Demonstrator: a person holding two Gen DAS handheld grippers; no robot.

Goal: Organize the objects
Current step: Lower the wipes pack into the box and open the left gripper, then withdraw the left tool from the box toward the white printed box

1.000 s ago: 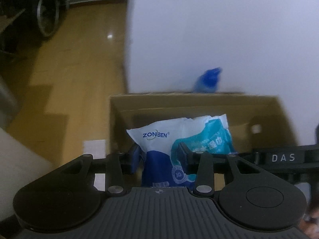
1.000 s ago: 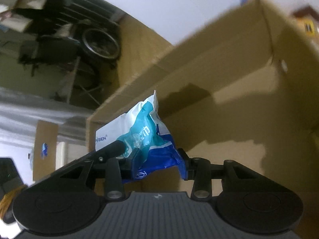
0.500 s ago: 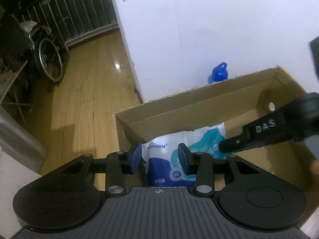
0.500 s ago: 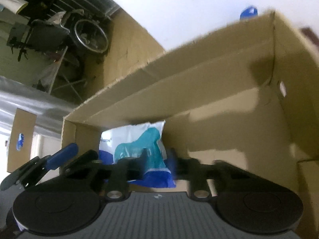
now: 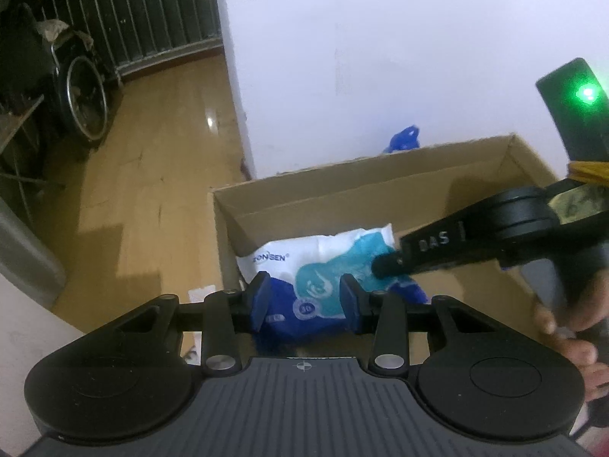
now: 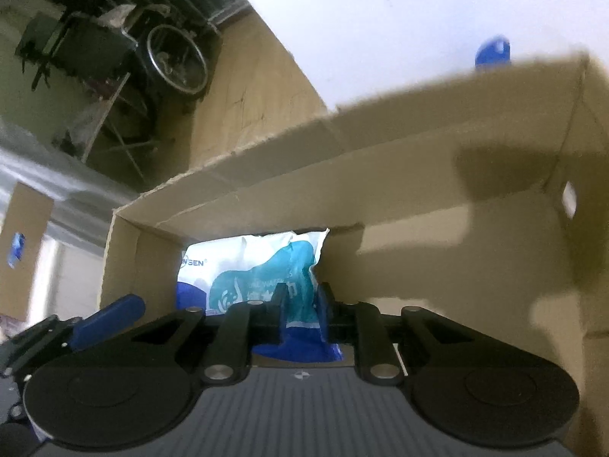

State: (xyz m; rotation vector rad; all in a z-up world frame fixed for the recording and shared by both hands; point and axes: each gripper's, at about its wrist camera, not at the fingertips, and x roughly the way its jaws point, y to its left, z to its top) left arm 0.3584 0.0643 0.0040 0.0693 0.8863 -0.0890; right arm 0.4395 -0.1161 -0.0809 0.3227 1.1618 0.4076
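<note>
A soft, crinkly plastic pack (image 5: pixel 323 262), white at the top with a teal patch and a dark blue lower end, is lying in the left end of an open cardboard box (image 5: pixel 380 175), its top leaning against the far wall of the box. The box is long and plain brown with matte, creased walls, and it is sitting on a glossy wooden floor (image 5: pixel 152 152), close against a smooth white wall (image 5: pixel 380 57). The left gripper (image 5: pixel 304 301) is hovering over the near edge of the box with its blue pads standing apart; the pack's blue end is showing in the gap beyond them, and they are not pressing on it. The right gripper (image 6: pixel 300 304) is reaching in from the right in a person's hand (image 5: pixel 571 323). Its jaws have just been closing and then easing slightly apart, leaving only a narrow slit, its tip over the pack's right edge; whether any film is caught there cannot be told. A rounded blue thing (image 5: pixel 405 139) is peeking up behind the box. A spoked wheel (image 5: pixel 85 103) and a barred railing (image 5: pixel 152 19) are standing well off to the left.
</note>
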